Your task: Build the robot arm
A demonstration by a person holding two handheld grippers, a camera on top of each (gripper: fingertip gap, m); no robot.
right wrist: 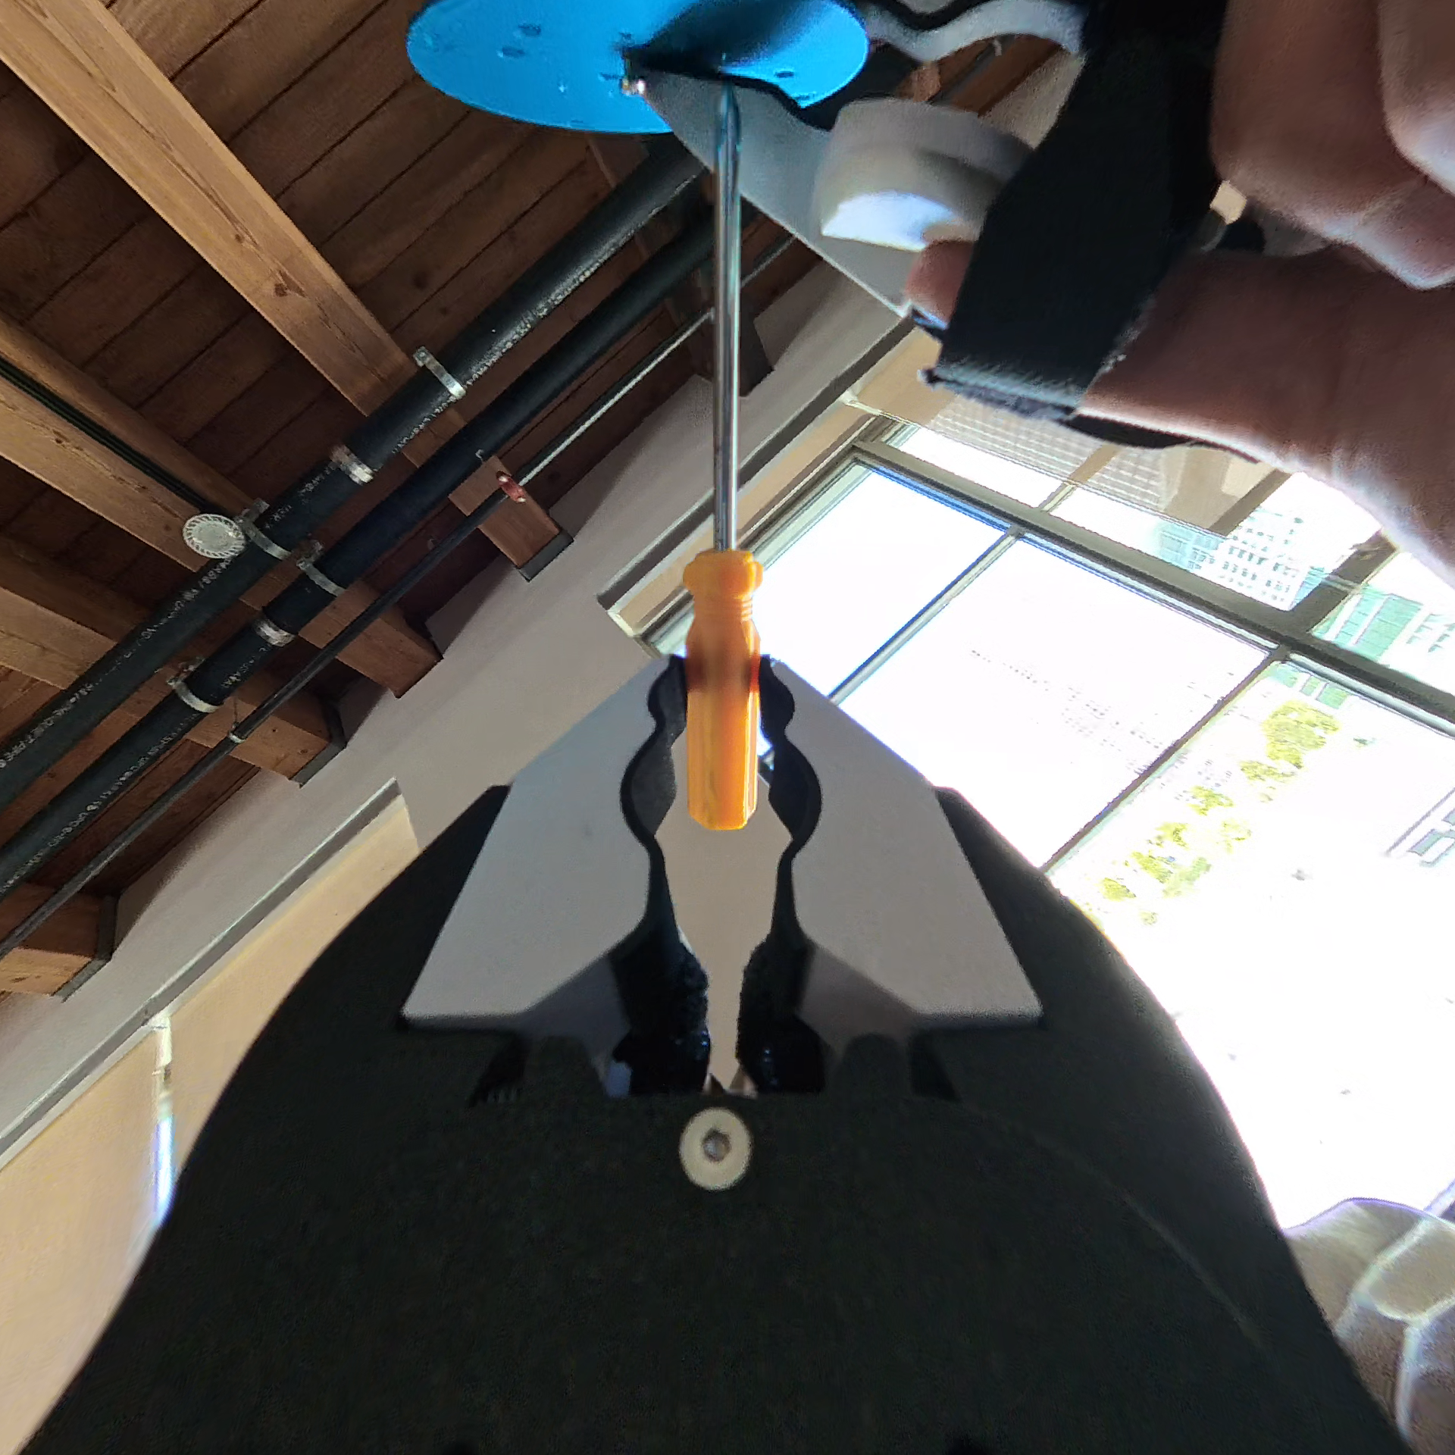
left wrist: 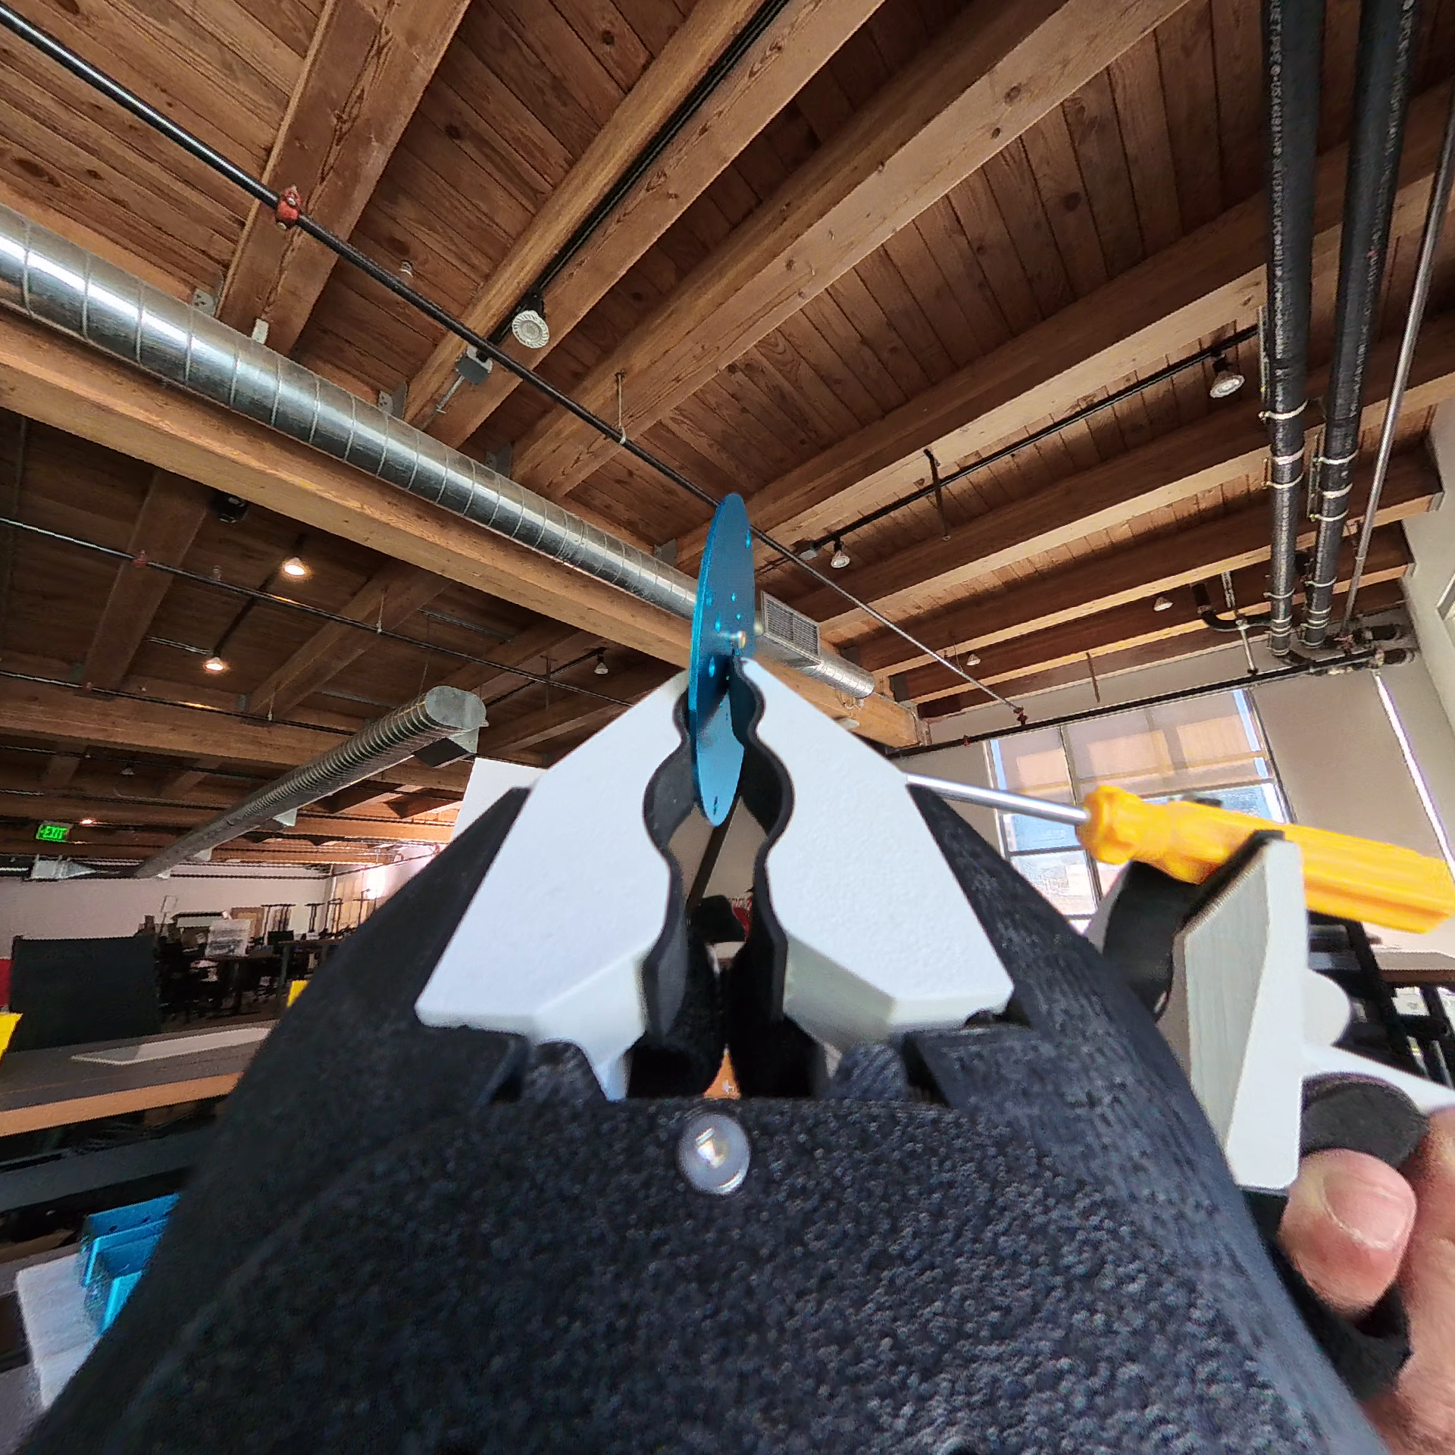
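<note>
My left gripper (left wrist: 718, 693) is shut on a blue round metal plate (left wrist: 723, 622) with small holes, held edge-on and pointing up at the ceiling. A small silver screw (left wrist: 740, 634) sticks out of the plate's right face. My right gripper (right wrist: 720, 685) is shut on the orange handle of a screwdriver (right wrist: 723, 693). Its steel shaft (right wrist: 726, 315) runs up to the blue plate (right wrist: 567, 63), the tip close beside the screw (right wrist: 632, 85). In the left wrist view the screwdriver (left wrist: 1228, 846) comes in from the right, held by the right gripper (left wrist: 1260, 1000).
Both views look up at a wooden beam ceiling with a silver duct (left wrist: 315, 394), black pipes (right wrist: 331, 504) and track lights. Large windows (right wrist: 1102, 708) are on the right. A person's hands (right wrist: 1299, 236) hold the grippers. Tables (left wrist: 118, 1079) and a blue part (left wrist: 118, 1252) lie low on the left. About 12 cm separates my left fingertips from my right.
</note>
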